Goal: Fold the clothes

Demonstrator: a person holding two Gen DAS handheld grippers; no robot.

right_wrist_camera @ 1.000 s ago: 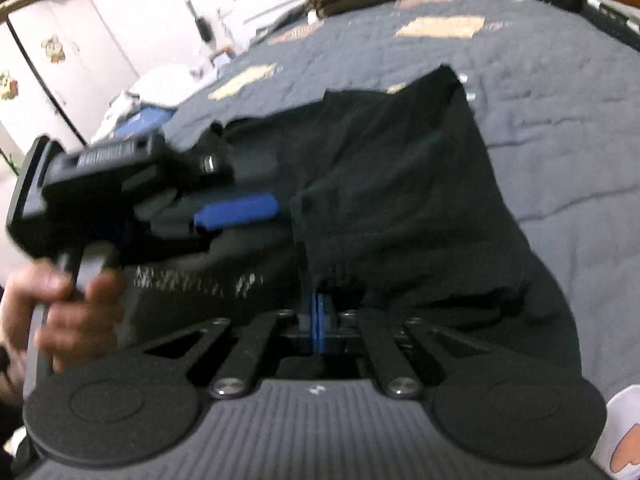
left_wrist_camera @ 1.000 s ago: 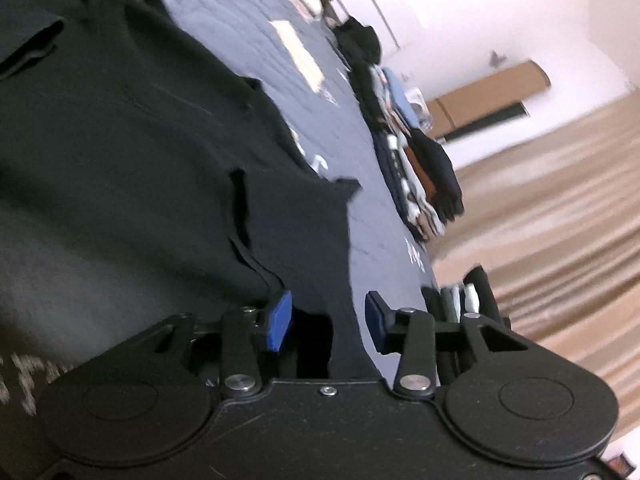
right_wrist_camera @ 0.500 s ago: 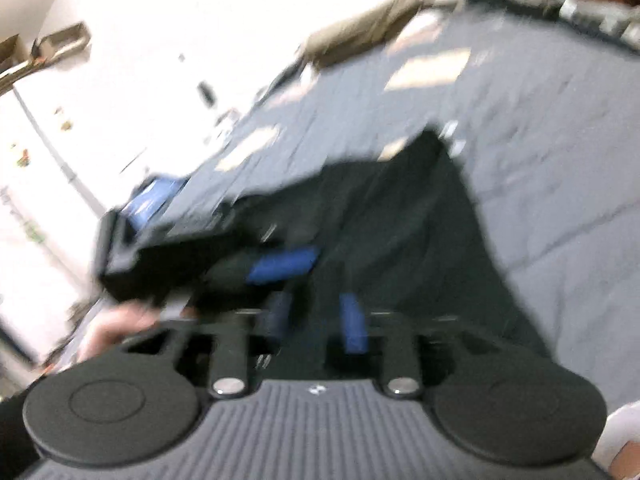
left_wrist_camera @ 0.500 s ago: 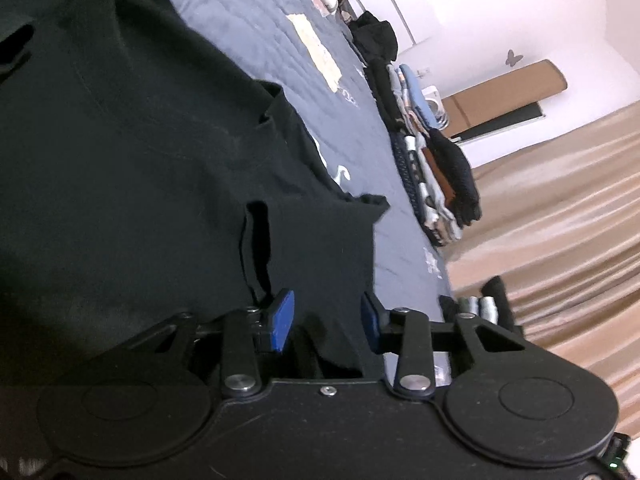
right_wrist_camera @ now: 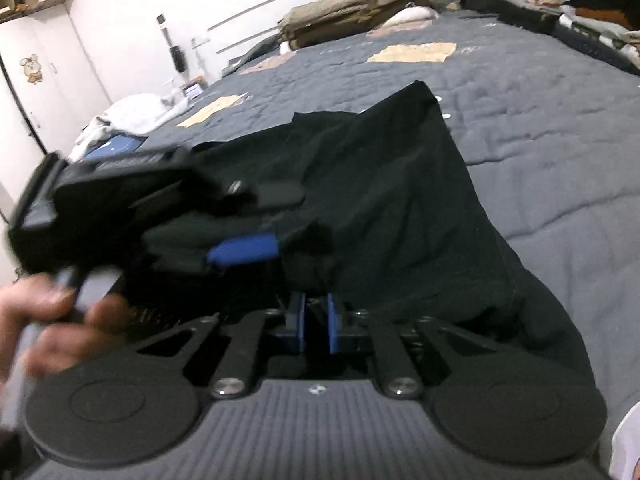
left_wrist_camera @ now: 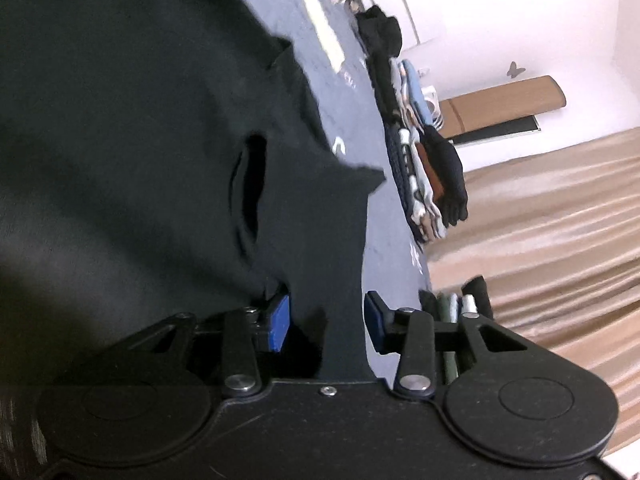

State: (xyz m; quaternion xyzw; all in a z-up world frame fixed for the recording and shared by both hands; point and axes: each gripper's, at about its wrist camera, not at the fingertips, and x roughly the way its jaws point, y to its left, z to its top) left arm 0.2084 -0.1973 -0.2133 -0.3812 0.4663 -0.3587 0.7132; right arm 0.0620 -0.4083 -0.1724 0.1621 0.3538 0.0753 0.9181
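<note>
A black shirt (right_wrist_camera: pixel 400 200) lies bunched and partly lifted on the dark blue bedspread (right_wrist_camera: pixel 540 100). My right gripper (right_wrist_camera: pixel 315 322) is at its near edge. Its blue pads stand a narrow gap apart and are closing on a dark fold that comes down between them. In the right wrist view a hand (right_wrist_camera: pixel 52 320) holds my left gripper (right_wrist_camera: pixel 280 240) just left of that, with a lump of the shirt at its blue finger. In the left wrist view a flap of the black shirt (left_wrist_camera: pixel 140 140) fills the space between the pads of the left gripper (left_wrist_camera: pixel 327 320).
Stacks of folded clothes (left_wrist_camera: pixel 428 184) line one edge of the bed, with a beige curtain (left_wrist_camera: pixel 540 240) beyond. Folded blankets (right_wrist_camera: pixel 352 12) sit by the headboard. A heap of white laundry (right_wrist_camera: pixel 132 112) lies at the left edge near a white wardrobe (right_wrist_camera: pixel 40 72).
My right gripper let go of the shirt edge, opened wide, and has come nearly together on it again. The left gripper sank closer to the cloth, keeping its flap.
</note>
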